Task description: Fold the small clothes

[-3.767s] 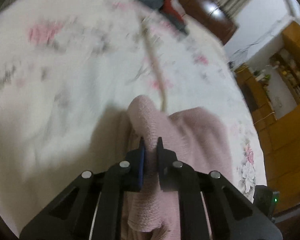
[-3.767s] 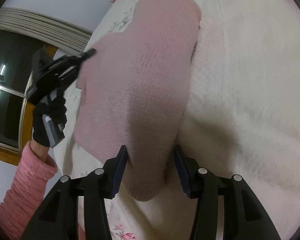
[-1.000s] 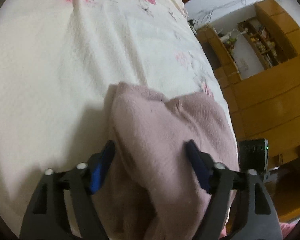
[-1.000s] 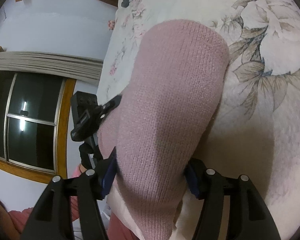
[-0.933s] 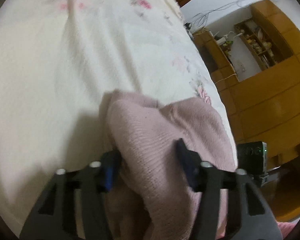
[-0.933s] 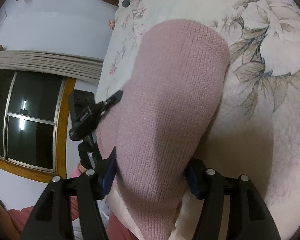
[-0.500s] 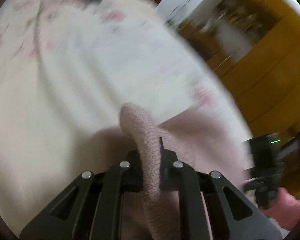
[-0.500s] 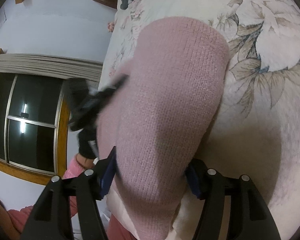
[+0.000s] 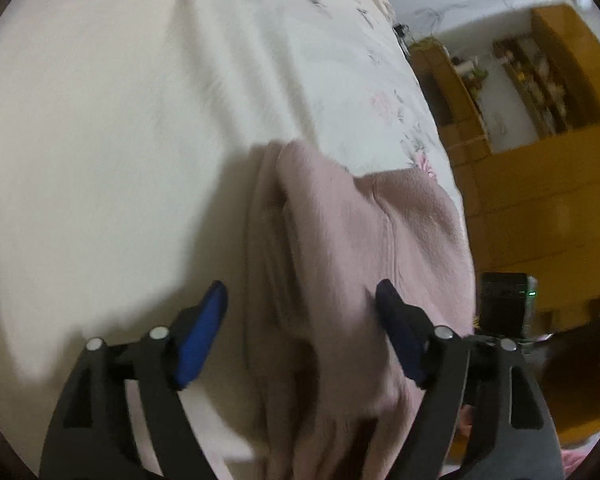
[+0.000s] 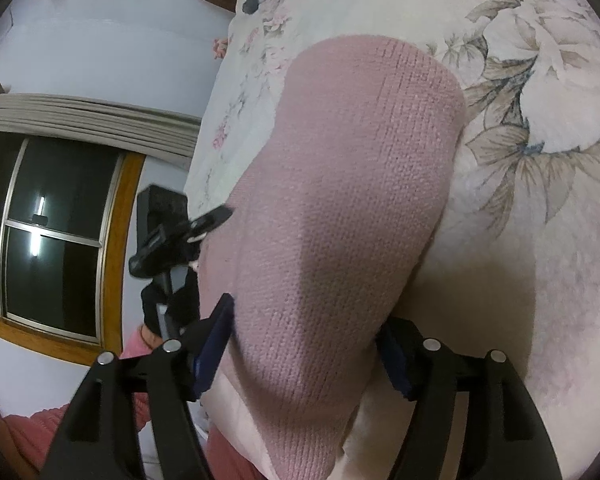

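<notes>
straddling pink knit garment (image 9: 340, 240), both tongs (image 9: 302, 320) (image 10: 308, 344) spread wide; garment's near end cut off.

Dusty-pink knitted garment (image 10: 340, 216), folded into a thick, rounded bundle, flat on the floral bedspread (image 10: 540, 80).

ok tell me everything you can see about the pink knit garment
The pink knit garment is a dusty-pink, open-weave knit, folded into a thick pad of several layers with a rounded far end. It lies flat near the edge of the floral bedspread. From the left wrist view its stacked fold edges show. Both the left gripper and right gripper straddle it with jaws open, neither clamping it.
</notes>
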Available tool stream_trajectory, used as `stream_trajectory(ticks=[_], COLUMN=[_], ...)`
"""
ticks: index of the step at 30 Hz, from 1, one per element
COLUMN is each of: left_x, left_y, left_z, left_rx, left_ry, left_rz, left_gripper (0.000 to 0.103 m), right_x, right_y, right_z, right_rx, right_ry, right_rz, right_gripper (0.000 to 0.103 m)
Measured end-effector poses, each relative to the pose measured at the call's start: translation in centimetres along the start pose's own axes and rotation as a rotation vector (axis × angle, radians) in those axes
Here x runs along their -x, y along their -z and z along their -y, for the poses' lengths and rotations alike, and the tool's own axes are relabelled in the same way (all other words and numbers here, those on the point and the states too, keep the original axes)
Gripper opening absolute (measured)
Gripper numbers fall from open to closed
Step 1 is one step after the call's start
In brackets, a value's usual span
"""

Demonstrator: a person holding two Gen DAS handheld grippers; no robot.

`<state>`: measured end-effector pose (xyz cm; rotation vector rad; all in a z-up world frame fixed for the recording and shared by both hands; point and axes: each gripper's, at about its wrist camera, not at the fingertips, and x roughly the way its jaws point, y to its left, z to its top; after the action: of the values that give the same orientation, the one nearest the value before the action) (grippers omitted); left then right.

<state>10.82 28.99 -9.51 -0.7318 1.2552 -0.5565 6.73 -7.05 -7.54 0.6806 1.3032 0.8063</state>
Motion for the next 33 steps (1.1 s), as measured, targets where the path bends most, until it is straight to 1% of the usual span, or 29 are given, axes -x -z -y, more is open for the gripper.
stream_trajectory(ticks=[2, 5, 7, 9, 12, 14, 15, 16, 17, 18, 19, 20, 21, 23, 25, 28, 30, 32, 33], left_x=[-0.5, -2.2, -3.5, -5.0, -6.9, -7.5, -7.6, -7.6, -7.4, -7.3, -7.0, -6.9, -6.7, -6.1, -5.4, -4.9, -5.0, -5.6, -5.9], left_y=[0.6, 0.3, 0.1, 0.2, 0.6, 0.9, 0.9, 0.9, 0.9, 1.0, 1.2, 1.4, 1.6, 2.2, 3.1, 5.0, 6.7, 8.2, 8.7], left_z=[-0.9, -1.4, -1.1, -0.1, 1.5, 2.2, 2.4, 2.3, 2.1, 2.0, 2.1, 2.4, 2.6, 3.2, 4.4, 6.5, 8.4, 9.9, 10.0], left_rx=[0.044, 0.071, 0.053, 0.012, -0.052, -0.089, -0.094, -0.088, -0.071, -0.058, -0.048, -0.049, -0.045, -0.008, 0.005, 0.009, -0.007, -0.051, -0.057], left_ry=[0.05, 0.093, 0.103, 0.101, 0.086, 0.076, 0.077, 0.086, 0.111, 0.136, 0.159, 0.166, 0.172, 0.215, 0.244, 0.268, 0.262, 0.218, 0.204], left_rz=[-0.013, -0.04, -0.066, -0.1, -0.139, -0.142, -0.136, -0.133, -0.126, -0.123, -0.119, -0.113, -0.107, -0.087, -0.069, -0.047, -0.021, 0.011, 0.024], left_gripper=[0.082, 0.089, 0.09, 0.094, 0.094, 0.093, 0.086, 0.081, 0.073, 0.061, 0.059, 0.055, 0.053, 0.051, 0.05, 0.05, 0.05, 0.05, 0.05], right_x=[-0.4, -0.8, -1.0, -1.1, -1.8, -2.4, -2.8, -2.9, -2.9, -2.8, -2.6, -2.3, -2.1, -1.5, -0.5, 2.3, 4.4, 5.6, 5.8], right_y=[-0.2, -0.3, -0.5, -0.7, -1.0, -1.1, -1.2, -1.2, -1.2, -1.3, -1.3, -1.3, -1.3, -1.4, -1.5, -1.3, -0.9, -0.7, -0.5], right_z=[-0.2, -0.7, -0.7, -0.7, -0.6, -0.5, -0.5, -0.4, -0.4, -0.7, -0.8, -1.0, -1.2, -1.7, -2.1, -3.0, -3.5, -3.6, -3.4], right_rx=[0.002, 0.018, 0.026, 0.028, 0.015, 0.003, 0.001, 0.0, 0.001, 0.001, 0.002, 0.007, 0.012, 0.012, 0.017, 0.054, 0.076, 0.095, 0.093], right_ry=[0.008, 0.032, 0.043, 0.042, 0.037, 0.031, 0.033, 0.034, 0.03, 0.025, 0.02, 0.019, 0.018, 0.009, -0.007, -0.008, 0.0, 0.043, 0.058], right_rz=[0.0, -0.009, -0.016, -0.022, -0.024, -0.024, -0.024, -0.022, -0.014, -0.009, -0.004, -0.002, -0.003, -0.001, 0.009, 0.029, 0.039, 0.038, 0.035], right_gripper=[0.074, 0.076, 0.078, 0.079, 0.082, 0.084, 0.084, 0.082, 0.077, 0.075, 0.07, 0.067, 0.066, 0.063, 0.063, 0.062, 0.062, 0.062, 0.062])
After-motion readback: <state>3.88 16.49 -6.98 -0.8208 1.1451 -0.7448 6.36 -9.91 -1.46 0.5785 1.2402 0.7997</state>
